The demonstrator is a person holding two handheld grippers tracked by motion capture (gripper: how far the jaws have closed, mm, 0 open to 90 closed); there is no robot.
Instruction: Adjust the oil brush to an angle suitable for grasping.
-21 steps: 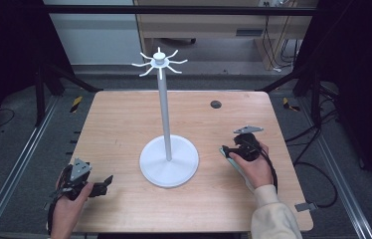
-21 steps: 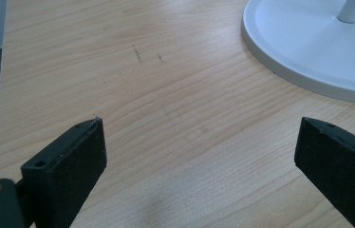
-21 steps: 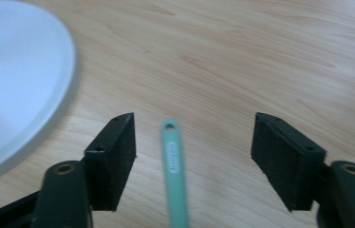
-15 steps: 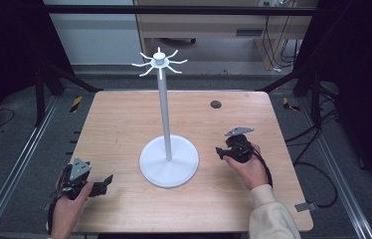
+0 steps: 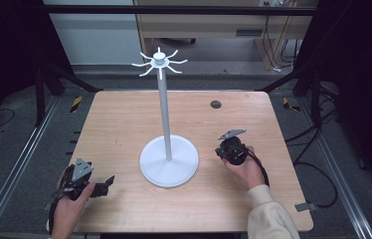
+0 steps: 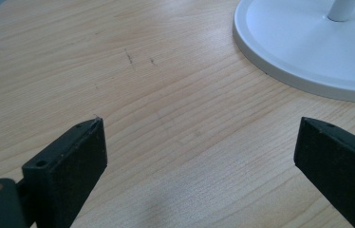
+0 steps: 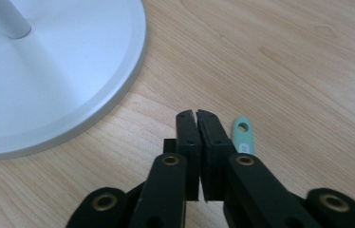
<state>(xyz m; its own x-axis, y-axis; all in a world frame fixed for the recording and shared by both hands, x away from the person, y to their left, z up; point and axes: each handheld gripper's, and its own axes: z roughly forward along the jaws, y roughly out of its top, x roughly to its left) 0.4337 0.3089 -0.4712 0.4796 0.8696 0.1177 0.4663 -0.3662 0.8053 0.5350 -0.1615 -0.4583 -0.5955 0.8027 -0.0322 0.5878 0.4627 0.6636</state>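
Two grippers are held low over the table [image 5: 124, 119]: left gripper [image 6: 199, 156] spread wide, right gripper [image 7: 197, 116] clenched beside a green tag [image 7: 242, 135].

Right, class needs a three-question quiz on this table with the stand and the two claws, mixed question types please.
1. True or false: the left claw is open.
2. Pick one: the right claw is A) wide open, B) shut, C) clamped on a pole.
3. Fill in: the white hook stand rests on a wooden ___.
Key: 1 true; 2 B; 3 table.
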